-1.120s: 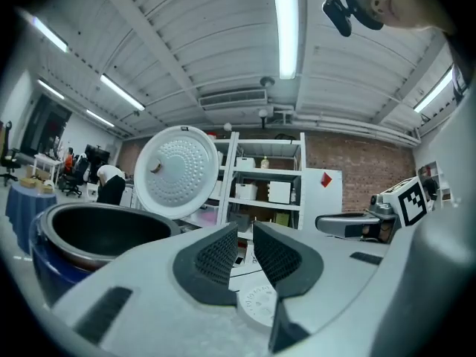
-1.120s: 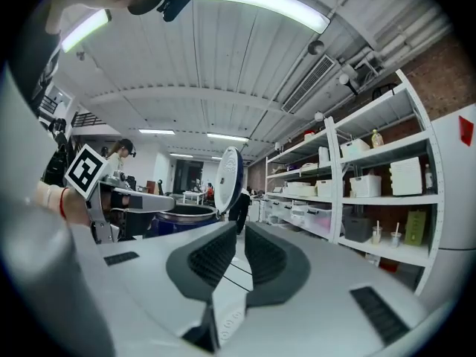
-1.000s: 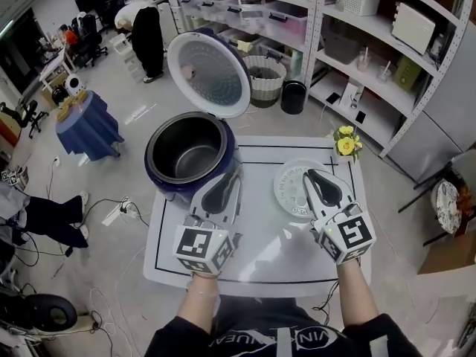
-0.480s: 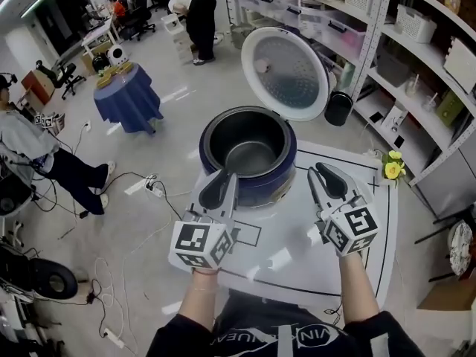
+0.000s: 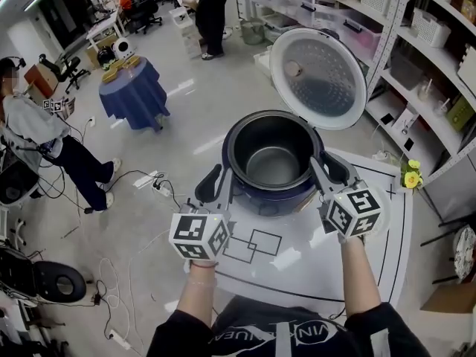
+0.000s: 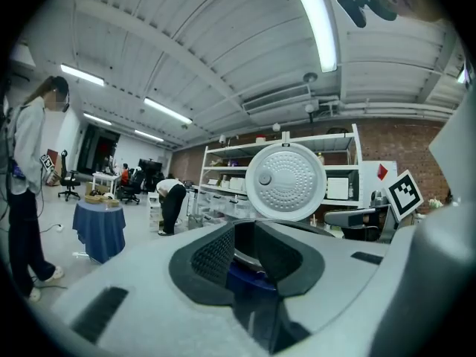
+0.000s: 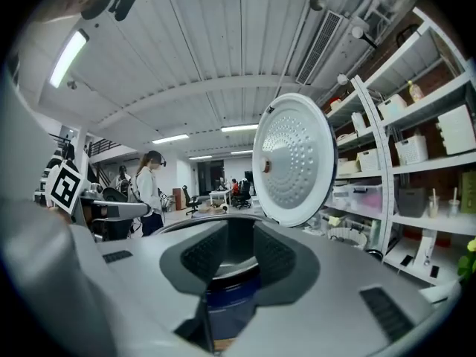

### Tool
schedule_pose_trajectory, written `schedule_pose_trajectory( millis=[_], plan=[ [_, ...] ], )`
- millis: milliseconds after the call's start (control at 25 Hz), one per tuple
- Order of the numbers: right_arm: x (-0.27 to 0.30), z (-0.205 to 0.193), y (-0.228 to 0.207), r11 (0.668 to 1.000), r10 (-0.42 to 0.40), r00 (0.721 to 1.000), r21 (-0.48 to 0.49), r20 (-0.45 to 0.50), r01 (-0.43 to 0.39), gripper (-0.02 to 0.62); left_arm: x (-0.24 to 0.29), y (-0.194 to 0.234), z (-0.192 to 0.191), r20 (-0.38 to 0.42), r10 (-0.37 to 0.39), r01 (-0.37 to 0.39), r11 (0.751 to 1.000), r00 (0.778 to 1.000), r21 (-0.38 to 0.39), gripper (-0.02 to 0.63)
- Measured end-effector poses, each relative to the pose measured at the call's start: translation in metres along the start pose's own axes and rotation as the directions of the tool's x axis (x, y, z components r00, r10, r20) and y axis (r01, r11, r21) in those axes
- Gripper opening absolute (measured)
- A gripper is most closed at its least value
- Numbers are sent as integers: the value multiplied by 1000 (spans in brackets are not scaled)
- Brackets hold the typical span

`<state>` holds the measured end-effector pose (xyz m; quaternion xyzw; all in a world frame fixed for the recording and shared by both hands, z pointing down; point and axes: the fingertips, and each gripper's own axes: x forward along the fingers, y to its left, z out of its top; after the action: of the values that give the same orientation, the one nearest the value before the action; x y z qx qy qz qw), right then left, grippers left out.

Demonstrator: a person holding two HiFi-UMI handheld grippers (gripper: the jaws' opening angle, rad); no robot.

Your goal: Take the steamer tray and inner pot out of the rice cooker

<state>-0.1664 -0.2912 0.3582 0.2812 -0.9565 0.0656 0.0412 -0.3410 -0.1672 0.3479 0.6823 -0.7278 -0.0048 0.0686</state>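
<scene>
The dark blue rice cooker [image 5: 256, 197] stands at the white table's [image 5: 297, 262] far left corner, its round lid [image 5: 320, 76] tipped up and back. The metal inner pot [image 5: 271, 158] sits inside it and looks empty. My left gripper [image 5: 216, 178] is open just off the cooker's left side. My right gripper [image 5: 322, 162] is open at the cooker's right rim; its jaws have just been opening, with nothing pressed between them. In the left gripper view [image 6: 242, 248] and the right gripper view [image 7: 232, 248] the pot's rim shows through the gap. I see no steamer tray.
A person [image 5: 37, 136] stands on the floor to the left, near cables [image 5: 149, 184]. A round table with a blue cloth [image 5: 134, 91] stands further back. Shelving [image 5: 416, 43] runs along the right. Yellow flowers [image 5: 410, 175] stand at the table's right edge.
Both grippers have swung left from the white steamer tray lying on the table to either side of the cooker. The right jaws have spread wider. The tray has left the view.
</scene>
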Motion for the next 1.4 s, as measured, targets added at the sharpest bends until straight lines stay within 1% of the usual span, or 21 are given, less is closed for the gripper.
schedule_pose_trajectory(
  millis=[200, 360, 440, 560, 800, 960, 1040, 1120, 1240, 1320, 1400],
  plan=[
    [24, -6, -21, 998, -57, 996, 13, -73, 58, 144, 29, 22, -1, -19, -41, 41, 999, 999, -19, 88],
    [33, -11, -36, 994, -72, 987, 72, -145, 83, 179, 53, 25, -1, -47, -106, 103, 993, 993, -60, 138],
    [35, -15, -42, 991, -71, 983, 101, -171, 89, 184, 63, 26, -5, -74, -129, 123, 989, 989, -77, 156],
    [38, -21, -47, 988, -72, 980, 118, -185, 95, 184, 74, 26, -14, -117, -146, 139, 988, 982, -72, 166],
    [47, -24, -45, 985, -58, 981, 148, -186, 86, 183, 86, 24, -24, -160, -175, 163, 983, 971, -89, 178],
    [49, -27, -46, 980, -45, 981, 181, -190, 80, 172, 91, 22, -28, -178, -180, 166, 982, 967, -95, 187],
    [49, -27, -46, 978, -44, 981, 190, -191, 80, 148, 93, 19, -27, -178, -178, 164, 982, 968, -93, 187],
    [50, -27, -47, 976, -50, 980, 200, -192, 89, 134, 96, 20, -28, -186, -154, 140, 987, 970, -82, 187],
    [51, -27, -47, 977, -62, 979, 190, -193, 99, 122, 98, 22, -30, -198, -91, 81, 995, 976, -55, 184],
    [50, -27, -47, 979, -70, 980, 173, -185, 103, 114, 98, 24, -31, -203, -65, 59, 998, 977, -35, 165],
    [50, -27, -47, 979, -77, 983, 175, -169, 107, 112, 97, 26, -31, -192, -58, 48, 997, 980, -56, 133]
  ],
)
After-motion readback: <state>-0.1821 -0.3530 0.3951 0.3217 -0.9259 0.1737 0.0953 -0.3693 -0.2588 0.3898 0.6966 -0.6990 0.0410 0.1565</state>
